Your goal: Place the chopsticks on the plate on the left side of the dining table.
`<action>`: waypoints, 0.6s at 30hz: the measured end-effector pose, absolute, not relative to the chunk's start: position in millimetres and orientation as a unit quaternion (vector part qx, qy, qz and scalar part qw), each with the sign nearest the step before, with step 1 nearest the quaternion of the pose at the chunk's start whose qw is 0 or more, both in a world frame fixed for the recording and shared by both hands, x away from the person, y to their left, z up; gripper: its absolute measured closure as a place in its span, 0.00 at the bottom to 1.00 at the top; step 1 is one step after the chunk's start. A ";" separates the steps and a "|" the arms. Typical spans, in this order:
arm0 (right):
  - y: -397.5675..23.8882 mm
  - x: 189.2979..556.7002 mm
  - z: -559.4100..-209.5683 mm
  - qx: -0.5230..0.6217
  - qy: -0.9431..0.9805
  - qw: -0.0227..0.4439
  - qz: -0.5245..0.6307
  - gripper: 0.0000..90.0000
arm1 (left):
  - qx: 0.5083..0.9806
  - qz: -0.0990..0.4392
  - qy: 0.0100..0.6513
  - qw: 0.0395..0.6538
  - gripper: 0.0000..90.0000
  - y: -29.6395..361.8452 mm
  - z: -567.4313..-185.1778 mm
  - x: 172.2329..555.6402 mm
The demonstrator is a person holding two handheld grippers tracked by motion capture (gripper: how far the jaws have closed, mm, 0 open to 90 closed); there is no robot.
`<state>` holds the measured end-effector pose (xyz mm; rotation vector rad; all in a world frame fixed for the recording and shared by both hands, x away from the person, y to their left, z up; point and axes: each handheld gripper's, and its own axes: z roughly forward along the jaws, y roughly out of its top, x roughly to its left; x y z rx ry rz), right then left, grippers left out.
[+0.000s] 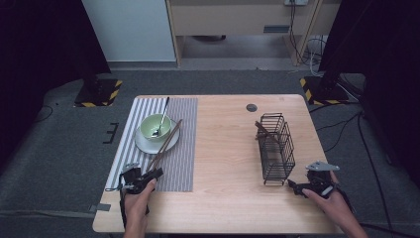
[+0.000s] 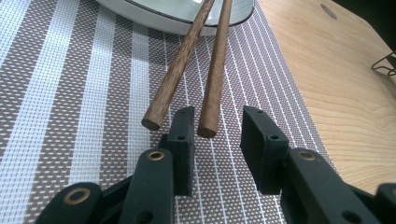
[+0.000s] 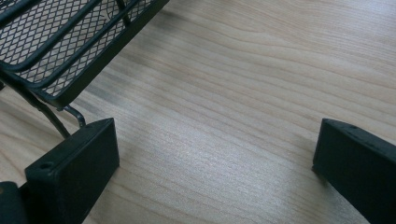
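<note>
In the high view, the left gripper [image 1: 157, 173] sat at the lower left of the frame, at the near edge of the grey-and-white striped woven placemat [image 1: 184, 148], its tips at the near ends of the pair of dark brown wooden chopsticks [image 1: 165, 145]. The chopsticks ran up and to the right, leaning on the rim of the white round plate [image 1: 143, 144] that carried the pale green ceramic bowl [image 1: 155, 126] with a metal spoon [image 1: 161, 118] in it. At the lower right, the right gripper [image 1: 292, 185] rested on the light wooden table [image 1: 228, 148], just beside the near foot of the black wire-mesh rack [image 1: 275, 148].

In the left gripper view, the two chopsticks [image 2: 187, 70] came down from the plate [image 2: 154, 18] at the top of the frame and ended at the jaws. One stick's end lay in the gap between the black pads, the other outside the left pad. The jaws stood apart and pressed on nothing, so the left gripper [image 2: 219, 133] was released.

In the right gripper view, the right gripper [image 3: 215, 154] stood wide open over bare table [image 3: 243, 84], the rack [image 3: 60, 51] in the upper left corner.

The step in hand seemed to be the pickup of the chopsticks, though it was hard to tell whether the sticks had just been let go. A grasp would next call for both ends to be gathered between the pads before closing.
</note>
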<state>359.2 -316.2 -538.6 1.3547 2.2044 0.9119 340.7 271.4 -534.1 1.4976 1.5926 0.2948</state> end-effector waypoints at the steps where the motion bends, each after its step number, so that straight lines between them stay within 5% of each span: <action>1: -316.2 359.2 -538.7 0.484 0.788 0.198 0.326 0.00 | 0.607 0.119 0.644 0.450 0.72 271.8 -533.3 339.5; 18: -316.2 359.1 -538.7 0.484 0.788 0.198 0.326 0.00 | 0.635 0.138 0.622 0.437 0.61 274.2 -528.2 328.6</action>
